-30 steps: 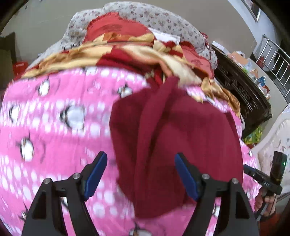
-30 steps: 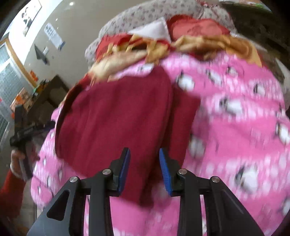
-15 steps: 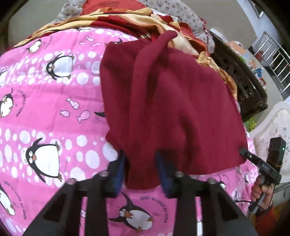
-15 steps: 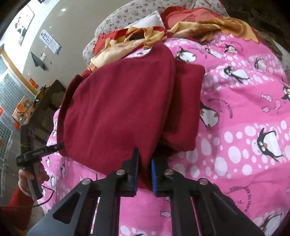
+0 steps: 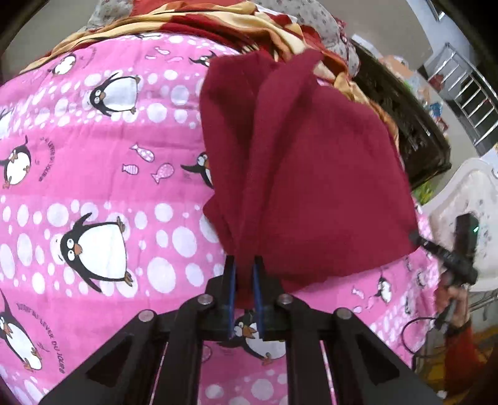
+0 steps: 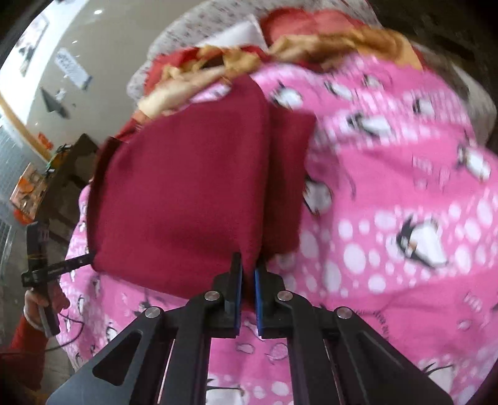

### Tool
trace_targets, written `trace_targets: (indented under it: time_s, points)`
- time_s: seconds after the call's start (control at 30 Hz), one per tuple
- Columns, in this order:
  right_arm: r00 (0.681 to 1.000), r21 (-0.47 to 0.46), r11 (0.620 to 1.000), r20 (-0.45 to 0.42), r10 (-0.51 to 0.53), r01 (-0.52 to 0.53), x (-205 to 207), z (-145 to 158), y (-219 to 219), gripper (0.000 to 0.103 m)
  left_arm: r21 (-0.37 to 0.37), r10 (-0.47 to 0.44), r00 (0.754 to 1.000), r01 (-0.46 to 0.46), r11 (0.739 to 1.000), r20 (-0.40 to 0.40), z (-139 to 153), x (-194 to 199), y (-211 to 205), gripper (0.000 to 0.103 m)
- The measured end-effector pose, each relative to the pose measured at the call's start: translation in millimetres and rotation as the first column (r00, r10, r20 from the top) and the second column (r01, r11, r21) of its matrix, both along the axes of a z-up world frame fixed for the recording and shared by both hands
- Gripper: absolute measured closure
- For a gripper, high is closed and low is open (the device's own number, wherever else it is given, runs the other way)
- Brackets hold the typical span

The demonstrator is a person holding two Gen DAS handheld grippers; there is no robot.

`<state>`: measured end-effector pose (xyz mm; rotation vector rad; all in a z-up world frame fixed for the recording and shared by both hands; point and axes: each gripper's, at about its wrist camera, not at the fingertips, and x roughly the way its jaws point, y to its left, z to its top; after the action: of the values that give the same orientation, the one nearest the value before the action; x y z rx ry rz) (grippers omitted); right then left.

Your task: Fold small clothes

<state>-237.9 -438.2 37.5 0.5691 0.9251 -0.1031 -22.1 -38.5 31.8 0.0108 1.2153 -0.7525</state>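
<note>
A dark red garment (image 5: 311, 174) lies partly folded on a pink penguin blanket (image 5: 93, 187). My left gripper (image 5: 244, 274) is shut on its near left corner. In the right wrist view the same dark red garment (image 6: 186, 199) hangs from my right gripper (image 6: 247, 274), which is shut on its near edge by the fold line. The right gripper also shows at the garment's far right corner in the left wrist view (image 5: 417, 238). The left gripper shows at the garment's left corner in the right wrist view (image 6: 90, 258). The garment's near edge is raised off the blanket.
A red and gold patterned cloth (image 5: 249, 28) and a floral pillow (image 6: 199, 28) lie at the far end of the bed. A dark wooden cabinet (image 5: 404, 124) stands to the right of the bed. A white chair (image 5: 467, 193) is beside it.
Both grippers have closed on the near edge of the dark red garment; the left was wide open a second ago. The garment's near edge has lifted off the blanket.
</note>
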Motion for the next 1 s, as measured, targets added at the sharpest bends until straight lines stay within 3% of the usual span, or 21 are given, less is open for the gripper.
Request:
trace_targets:
  time_s: [0.17,0.23,0.3,0.4,0.53,0.7,0.83,0.93,1.0]
  points:
    - [1.0,-0.015,1.0,0.026,0.014,-0.014,-2,18,-1,0.082,0.064,-0.064,0.992,0.057,0.996,0.109,28,-8,-9,0.092]
    - [0.999,-0.108,0.994,0.049,-0.012,0.017,-4,38,1,0.077,0.095,-0.056,0.983,0.04,0.995,0.175,45,-8,-11,0.091]
    - [0.995,-0.143,0.989,0.095,-0.026,0.04,-4,55,-1,0.068,0.063,-0.046,0.98,0.035,0.997,0.191,56,-5,-11,0.078]
    - [0.989,-0.147,0.988,0.143,-0.024,0.045,10,73,-2,0.066,0.025,-0.008,0.969,0.002,1.0,0.246,77,5,-22,0.055]
    - [0.988,-0.21,0.977,0.155,0.0,0.033,56,83,3,0.066,-0.003,0.035,0.959,-0.035,0.999,0.283,89,28,-61,0.05]
    - [0.989,-0.214,0.976,0.147,-0.007,0.039,116,75,-3,0.066,0.023,0.113,0.951,-0.125,0.992,0.289,76,70,-105,0.05]
    - [0.995,-0.221,0.974,0.101,-0.021,0.043,156,54,-10,0.066,0.074,0.206,0.941,-0.233,0.97,0.267,51,112,-111,0.051]
    - [0.996,-0.224,0.972,0.078,-0.05,0.066,171,38,-17,0.066,0.027,0.264,0.944,-0.274,0.961,0.196,34,132,-96,0.051]
    - [0.995,-0.214,0.973,0.06,-0.074,0.085,180,23,-26,0.067,0.017,0.262,0.939,-0.273,0.962,0.221,33,134,-95,0.051]
